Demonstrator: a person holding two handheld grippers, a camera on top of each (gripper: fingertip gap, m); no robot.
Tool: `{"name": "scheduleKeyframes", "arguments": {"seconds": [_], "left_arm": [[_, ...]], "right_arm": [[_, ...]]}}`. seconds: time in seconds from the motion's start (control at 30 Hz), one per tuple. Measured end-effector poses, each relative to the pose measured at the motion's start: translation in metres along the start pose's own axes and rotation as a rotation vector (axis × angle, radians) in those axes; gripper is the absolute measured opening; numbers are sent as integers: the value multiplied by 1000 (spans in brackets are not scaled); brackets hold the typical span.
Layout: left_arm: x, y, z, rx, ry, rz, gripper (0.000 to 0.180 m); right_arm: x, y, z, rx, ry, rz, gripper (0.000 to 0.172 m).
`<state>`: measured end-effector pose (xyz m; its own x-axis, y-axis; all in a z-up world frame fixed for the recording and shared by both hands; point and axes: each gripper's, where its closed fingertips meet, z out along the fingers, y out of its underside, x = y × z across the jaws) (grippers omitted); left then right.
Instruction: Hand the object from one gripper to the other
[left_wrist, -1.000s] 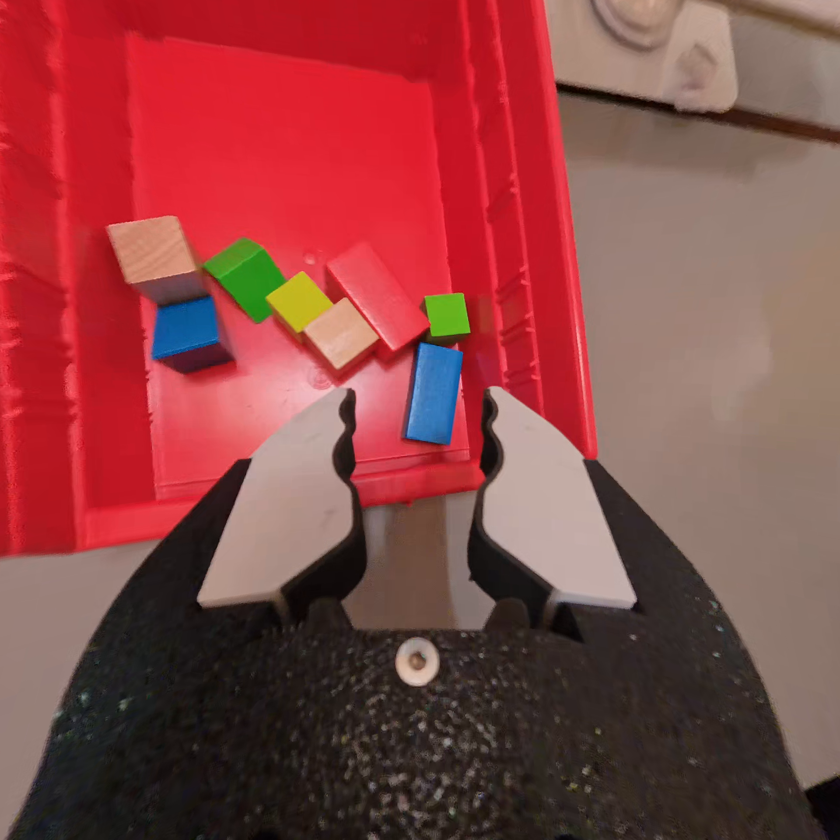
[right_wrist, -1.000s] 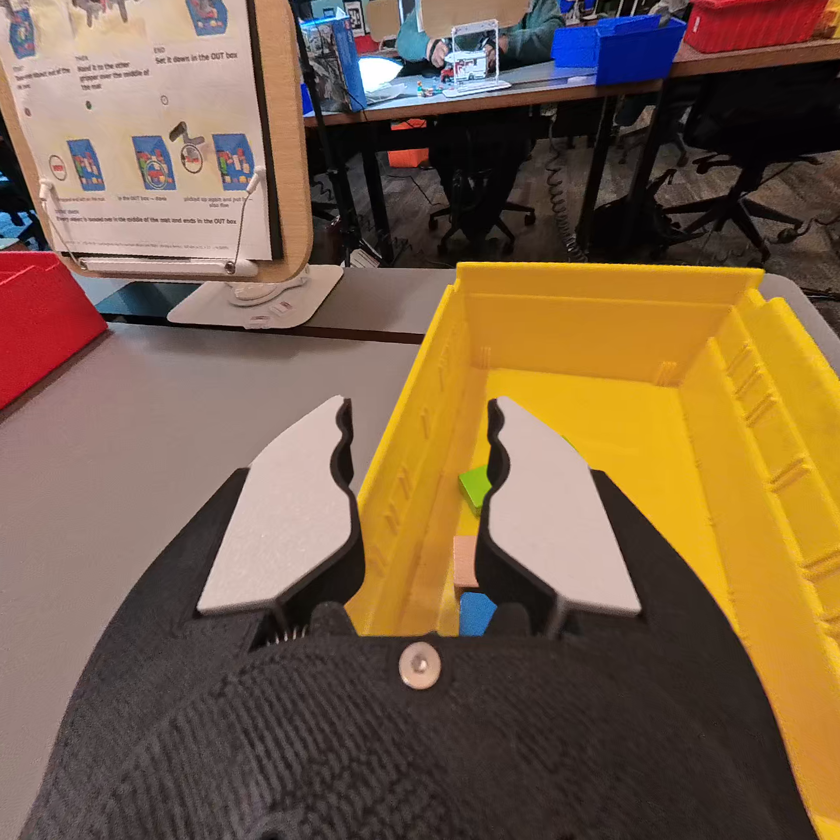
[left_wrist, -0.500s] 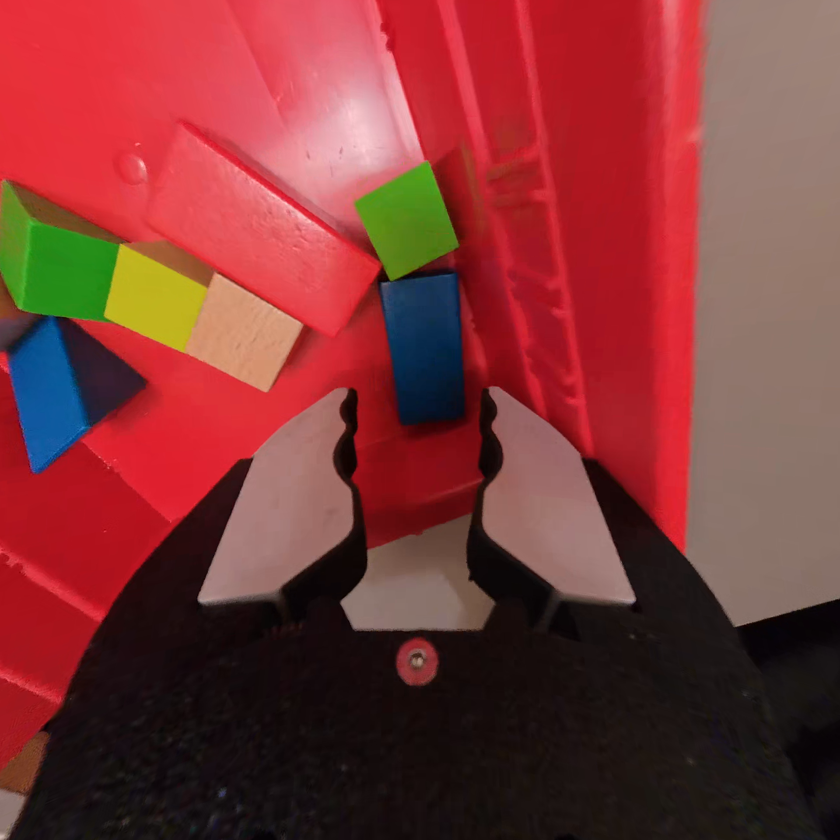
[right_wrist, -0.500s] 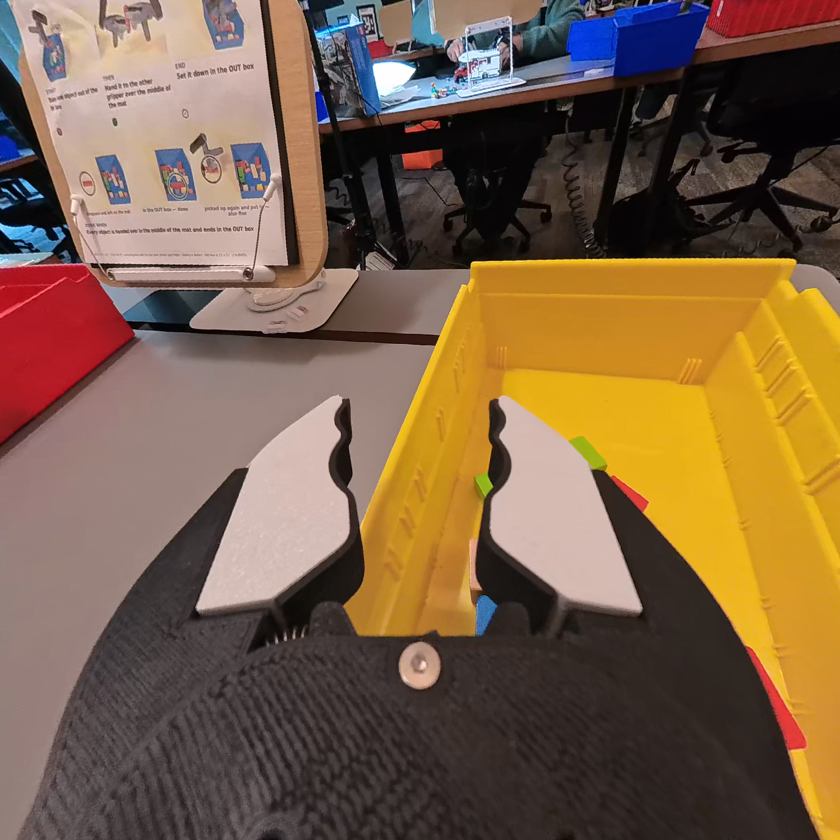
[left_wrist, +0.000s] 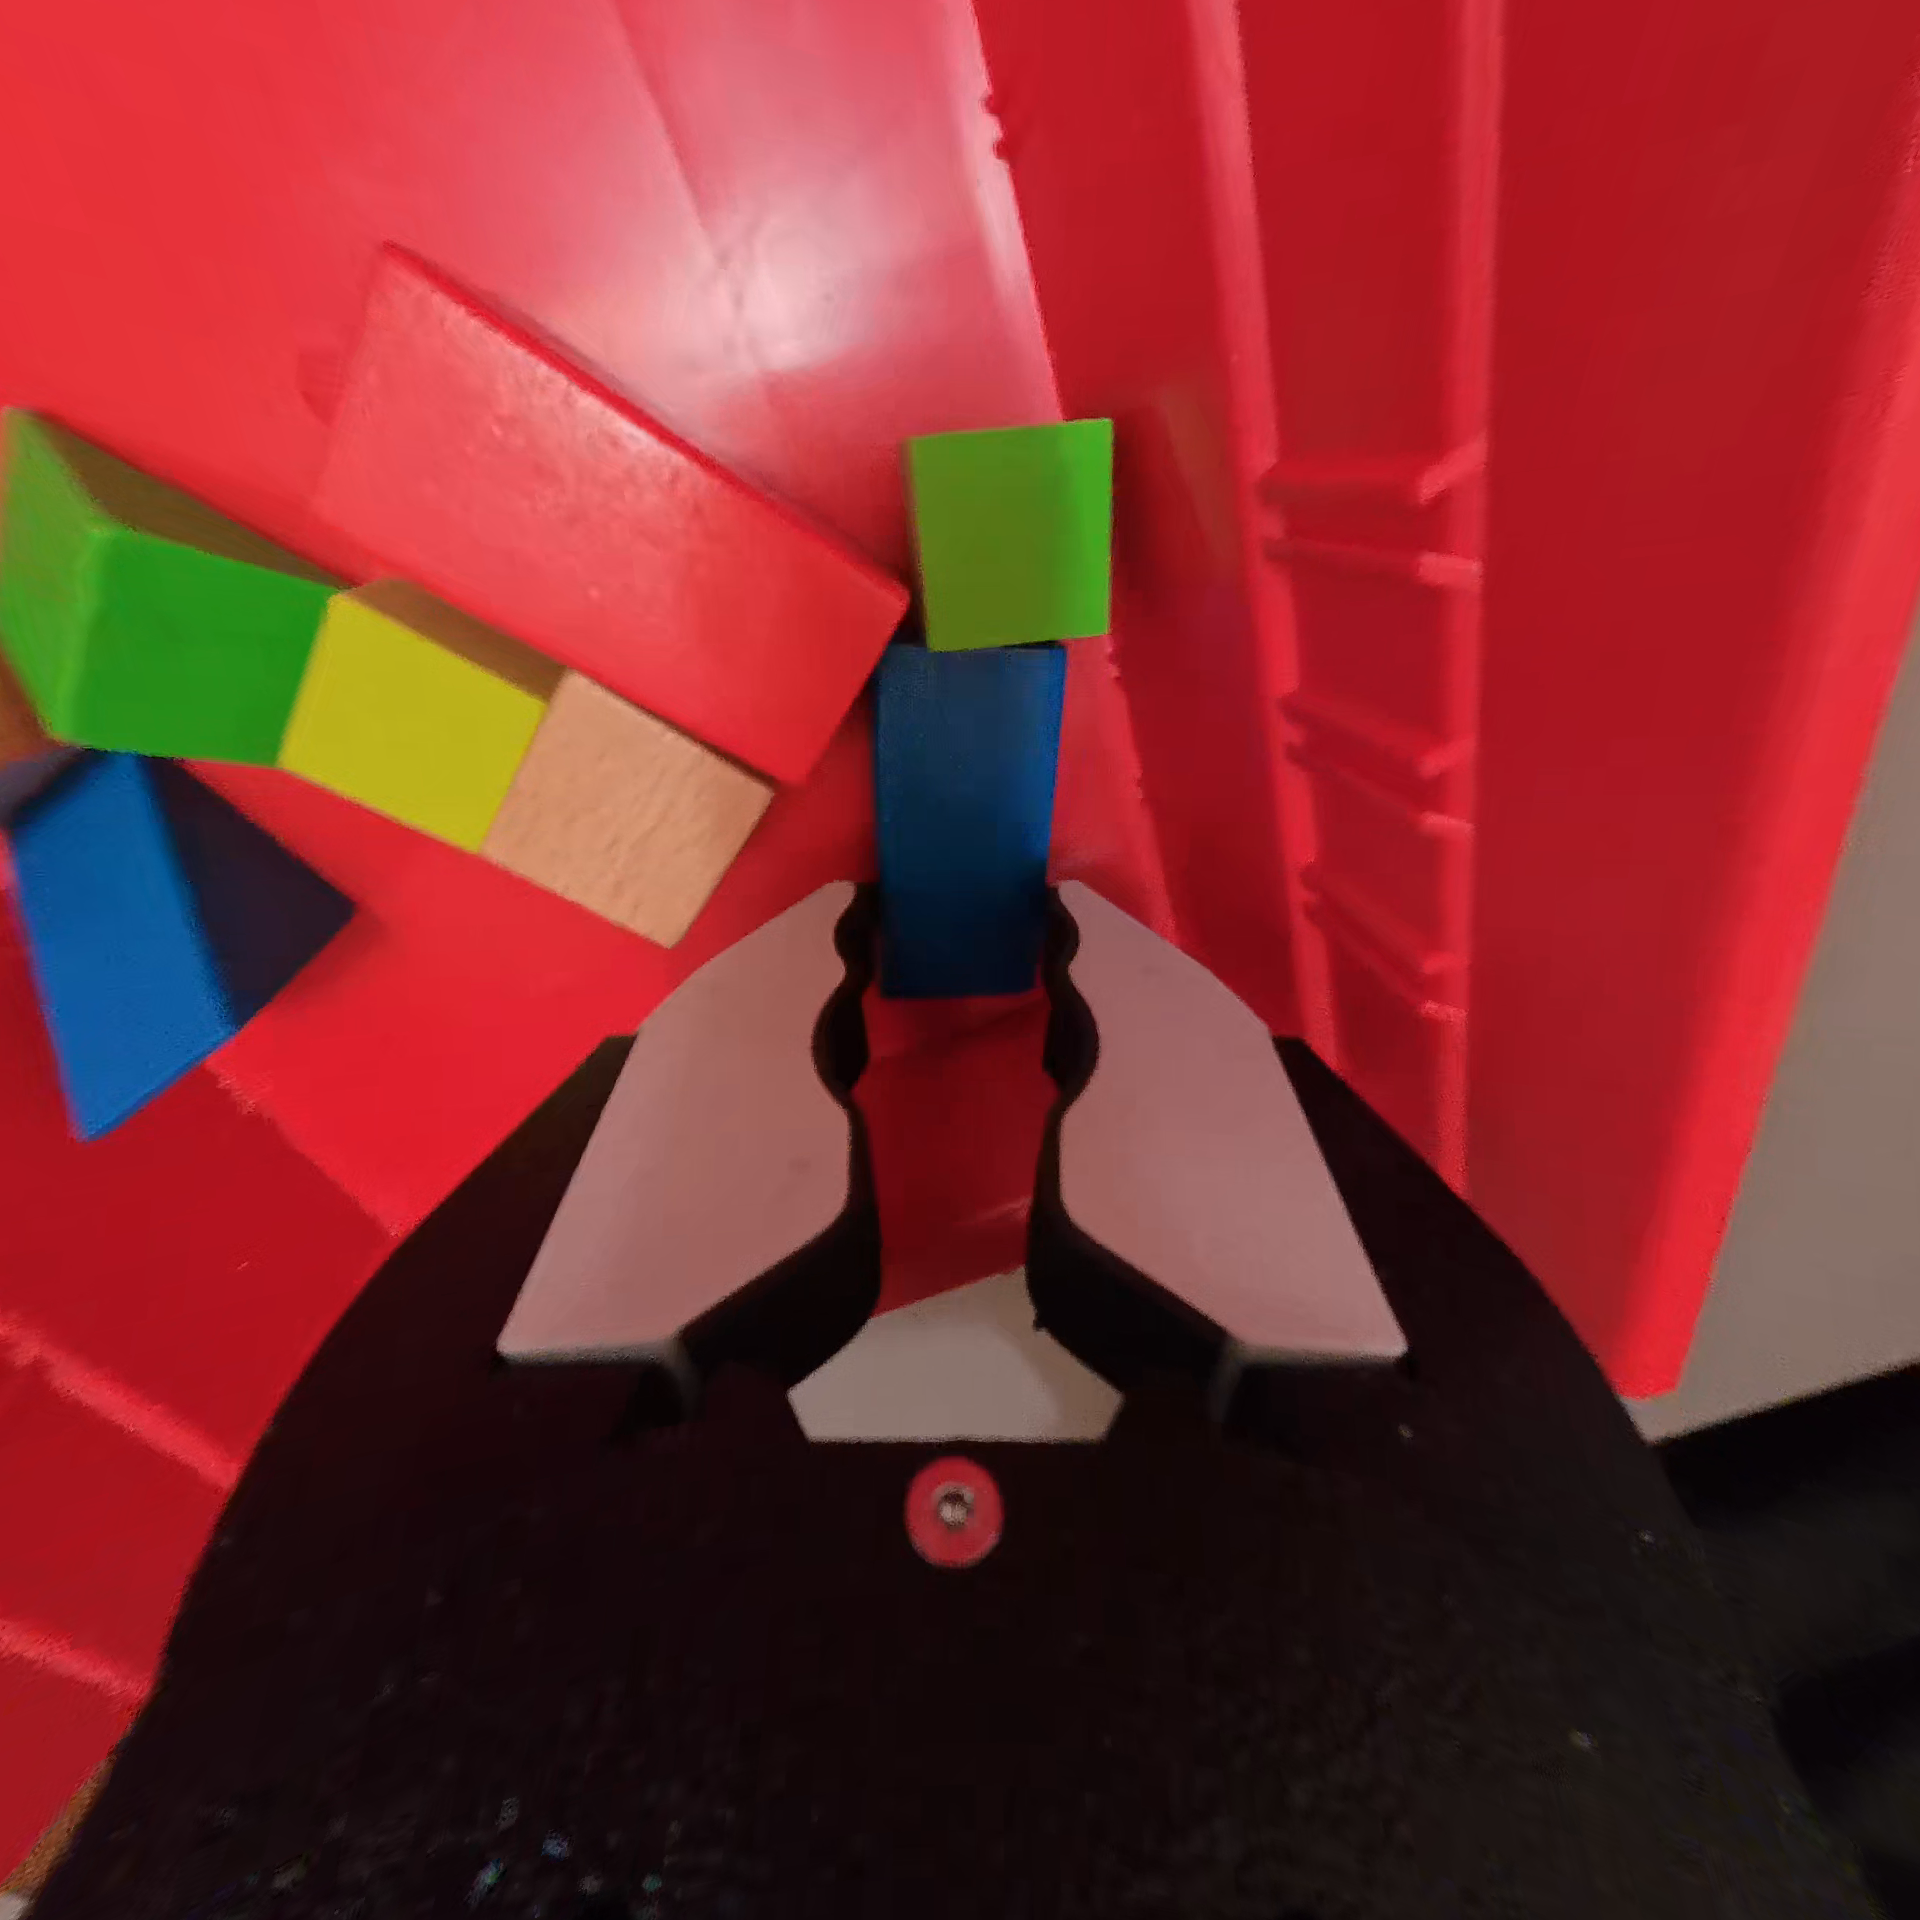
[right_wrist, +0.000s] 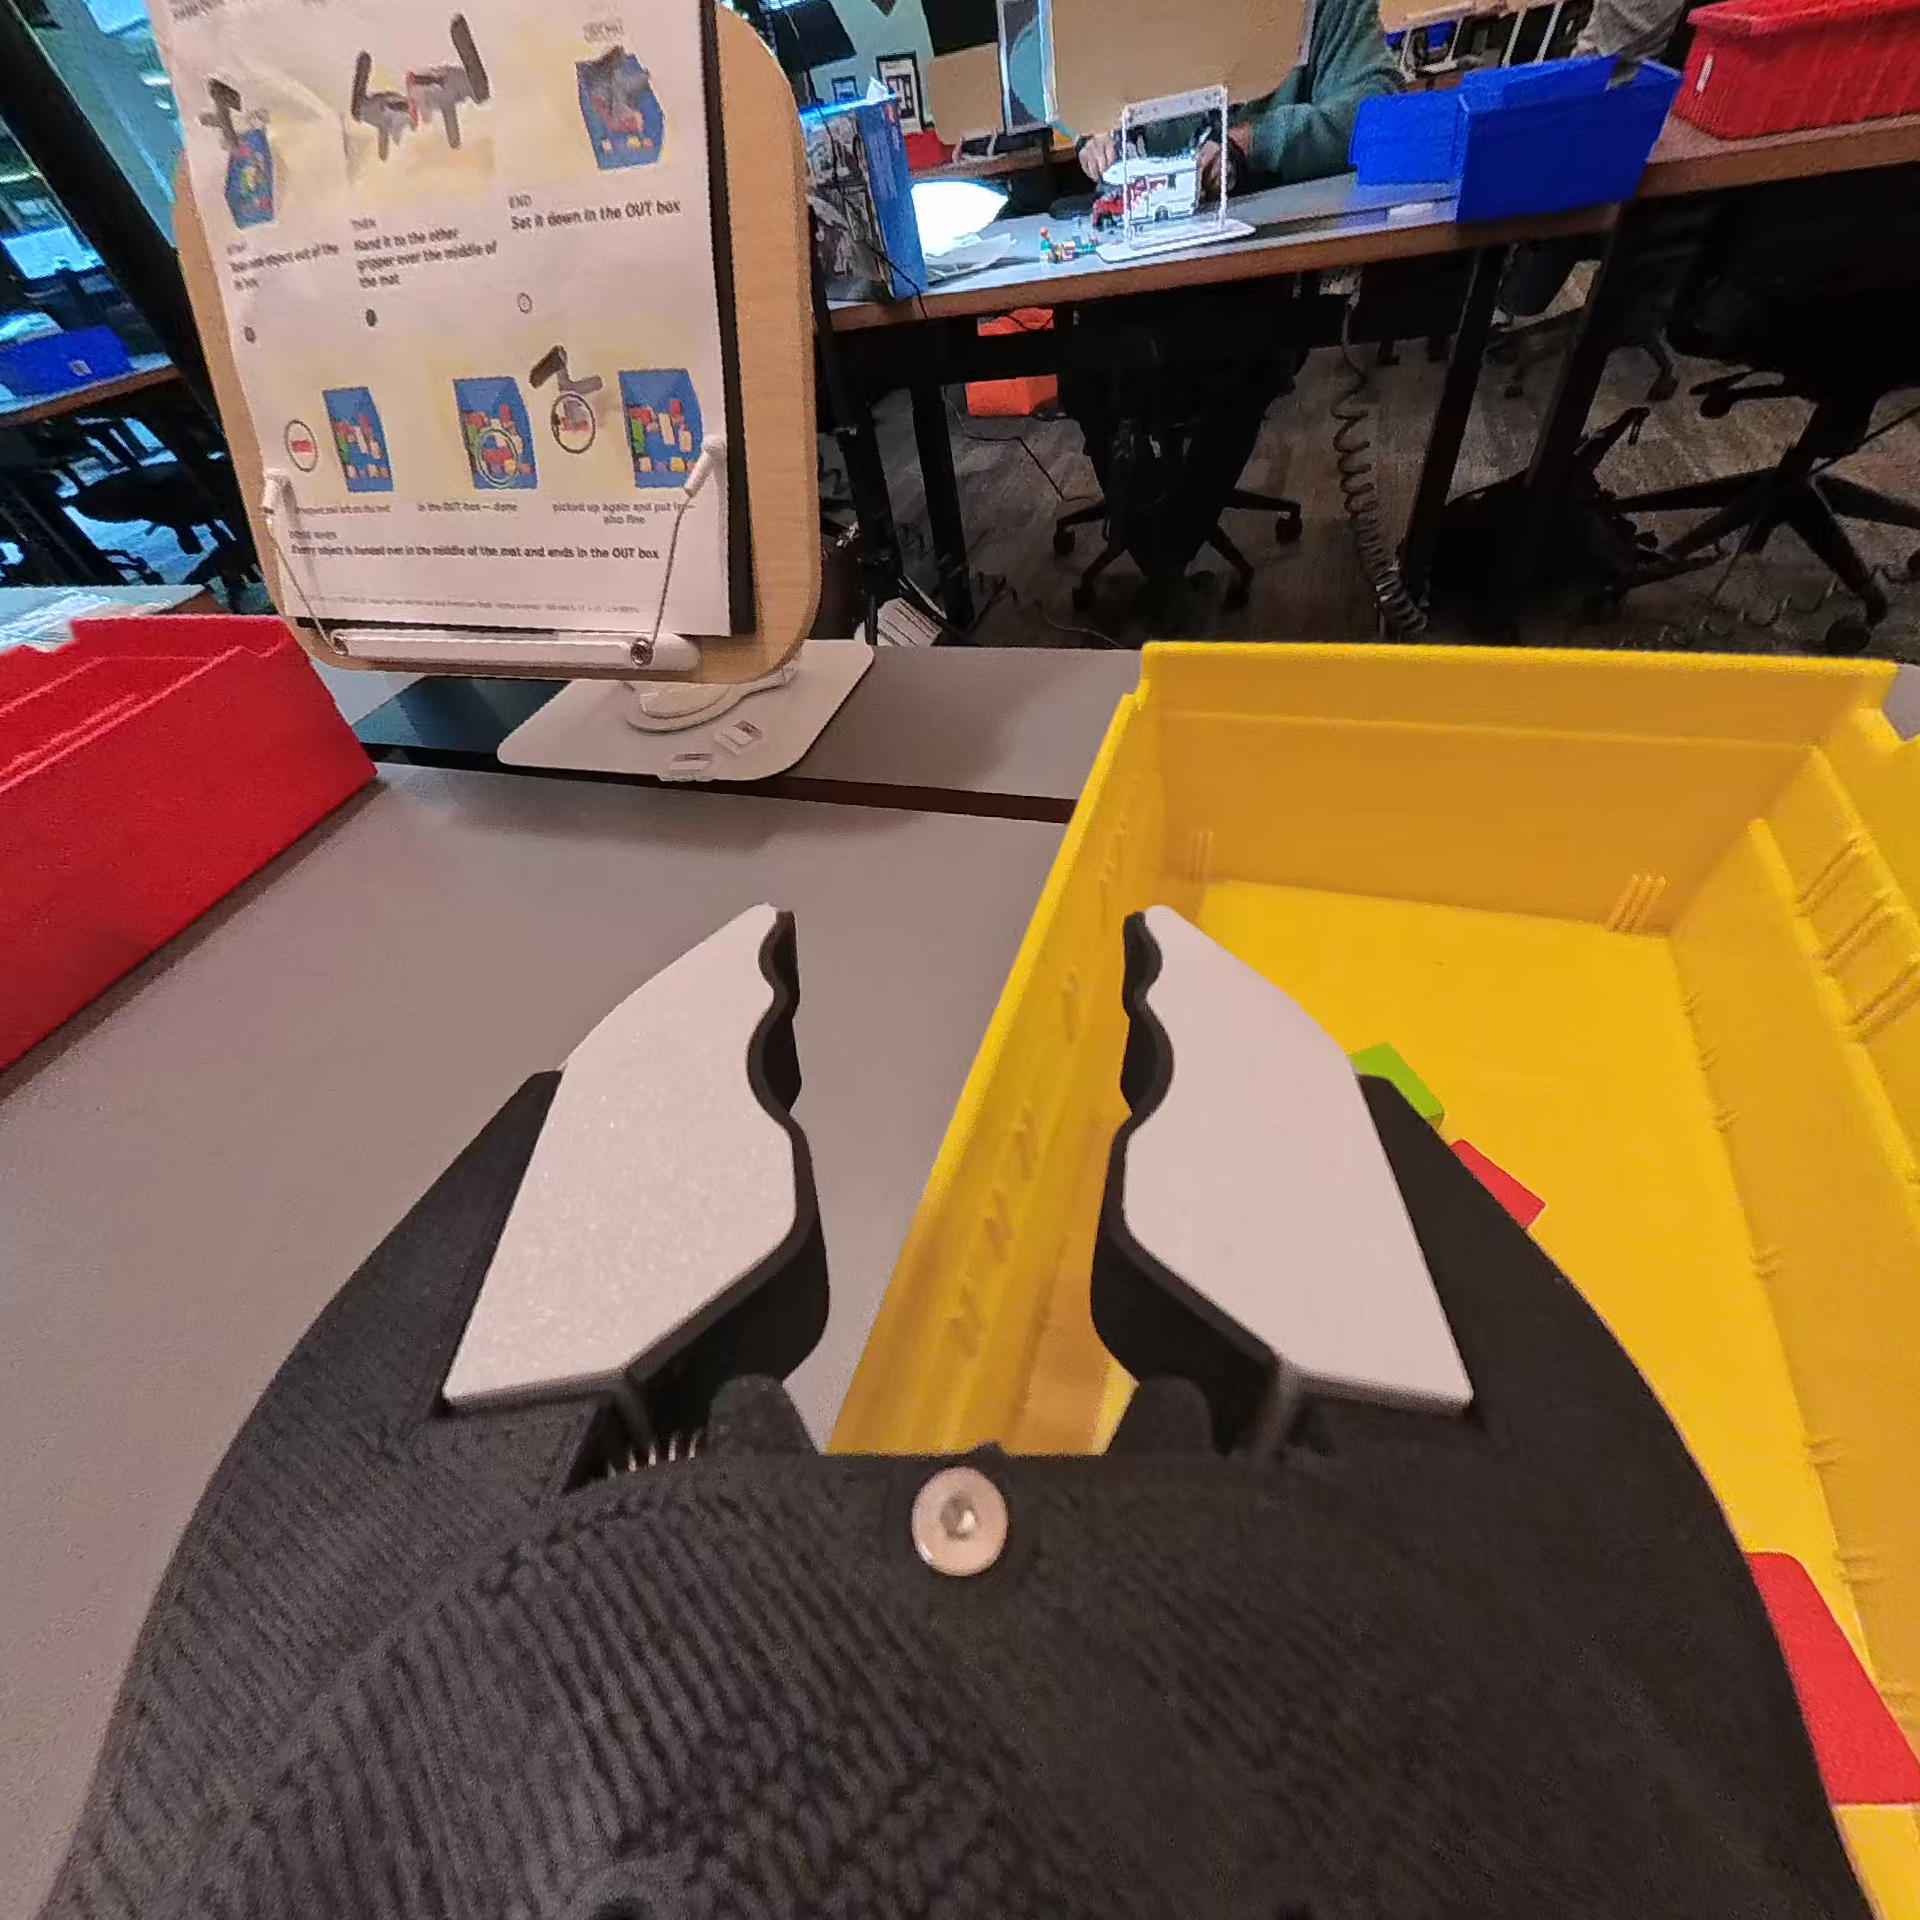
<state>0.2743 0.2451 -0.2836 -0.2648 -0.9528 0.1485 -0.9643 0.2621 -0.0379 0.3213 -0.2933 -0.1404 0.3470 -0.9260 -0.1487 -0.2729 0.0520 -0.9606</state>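
**Pick-up under way, handover still ahead**

Your left hand-held gripper (left_wrist: 958, 940) is down inside the red bin (left_wrist: 1382, 520), its two fingers closed onto the near end of the blue block (left_wrist: 966, 810), one pad against each long side. The block seems to rest on the bin floor, its far end touching a small green cube (left_wrist: 1010, 532) and its left edge beside a flat red block (left_wrist: 592, 520). So the grasp looks made but the lift is not; the pass and the drop into the yellow bin (right_wrist: 1455, 727) remain.

Your right hand-held gripper (right_wrist: 961, 1023) waits with its fingers wide apart and nothing between them, over the grey tabletop (right_wrist: 499, 935) at the yellow bin's left wall.

The blocks are painted wood with crisp square edges; one bare wooden block (left_wrist: 623, 821) shows grain. Both bins are hard ribbed plastic. The finger faces are smooth grey with wavy black inner pads.
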Motion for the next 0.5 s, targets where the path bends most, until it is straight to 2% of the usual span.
{"name": "scheduleKeyframes", "arguments": {"seconds": [0.13,0.27,0.33,0.4,0.5], "left_arm": [[-6,-4,-27,163,-53,-4,30],[9,2,-80,381,-20,23,30],[34,5,-108,523,85,68,29],[76,9,-134,663,260,166,29],[136,21,-163,808,460,319,29]], "right_arm": [[-8,-10,-5,31,-20,0,61],[-29,-25,-8,79,-77,-22,60],[-50,-32,-8,97,-144,-43,60],[-84,-38,-7,114,-270,-61,61],[-155,-49,-13,176,-569,-69,63]]}}
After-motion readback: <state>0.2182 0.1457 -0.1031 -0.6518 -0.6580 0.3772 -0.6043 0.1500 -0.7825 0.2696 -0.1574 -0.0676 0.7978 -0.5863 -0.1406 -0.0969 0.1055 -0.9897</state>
